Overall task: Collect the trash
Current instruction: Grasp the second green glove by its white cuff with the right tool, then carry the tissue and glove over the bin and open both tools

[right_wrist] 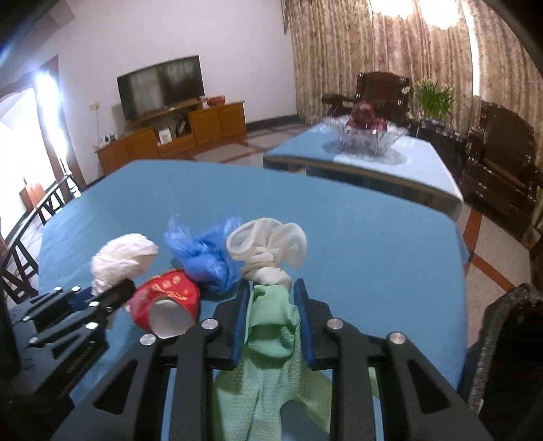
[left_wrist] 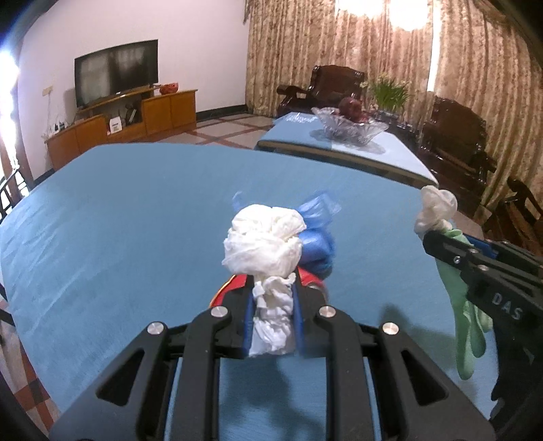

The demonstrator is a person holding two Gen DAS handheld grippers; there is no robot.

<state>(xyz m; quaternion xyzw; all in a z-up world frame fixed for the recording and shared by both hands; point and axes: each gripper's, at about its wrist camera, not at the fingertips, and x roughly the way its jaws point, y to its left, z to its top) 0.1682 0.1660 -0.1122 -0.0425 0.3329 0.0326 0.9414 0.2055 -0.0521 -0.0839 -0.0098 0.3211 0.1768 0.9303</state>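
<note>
Tissue wad point(left_wrist: 263, 237) between left tongs point(left_wrist: 273, 288), glove point(right_wrist: 271, 319) between right tongs point(right_wrist: 271, 288)

A home living room: a television point(left_wrist: 117, 73) on a wooden cabinet point(left_wrist: 135, 118) far left, carved armchairs point(left_wrist: 325, 90), patterned curtains point(left_wrist: 475, 61) far right.

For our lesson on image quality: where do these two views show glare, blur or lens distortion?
Left wrist view: glare blows out the patterned curtains; the blue tablecloth's edge bows. Right wrist view: the glass fruit bowl and crumpled blue plastic bag look smeared; the doorway glares white.
</note>
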